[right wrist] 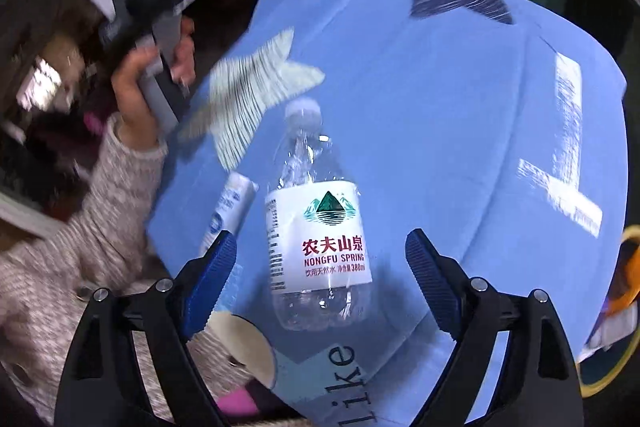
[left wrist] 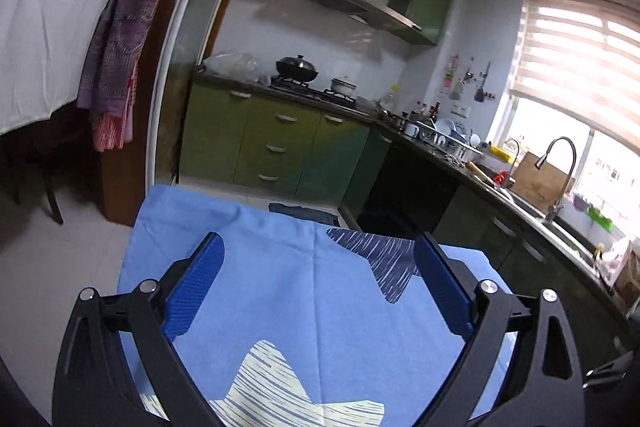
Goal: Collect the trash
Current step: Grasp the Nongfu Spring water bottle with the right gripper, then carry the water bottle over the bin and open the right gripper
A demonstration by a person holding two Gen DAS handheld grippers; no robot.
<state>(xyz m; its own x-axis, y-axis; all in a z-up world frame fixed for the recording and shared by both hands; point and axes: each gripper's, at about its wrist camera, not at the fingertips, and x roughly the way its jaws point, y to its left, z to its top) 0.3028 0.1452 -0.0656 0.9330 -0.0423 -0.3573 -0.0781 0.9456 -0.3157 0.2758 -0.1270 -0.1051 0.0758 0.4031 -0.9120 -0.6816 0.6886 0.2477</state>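
Note:
A clear plastic water bottle [right wrist: 316,227] with a white label lies on its side on the blue tablecloth [right wrist: 440,107], cap pointing away from me. My right gripper [right wrist: 321,239] hangs over it, open, one blue pad on either side of the label and neither touching. A small white tube [right wrist: 230,203] lies just left of the bottle by the left pad. My left gripper [left wrist: 319,243] is open and empty above the blue tablecloth [left wrist: 280,267], facing the kitchen. A person's hand [right wrist: 132,87] holds it at the upper left of the right wrist view, blurred.
A yellow-rimmed bin [right wrist: 624,307] with orange contents stands off the table's right edge. A knitted sleeve [right wrist: 80,227] reaches along the left side. Beyond the table are green kitchen cabinets [left wrist: 276,147], a stove with a pot [left wrist: 298,67] and a sink counter [left wrist: 532,195].

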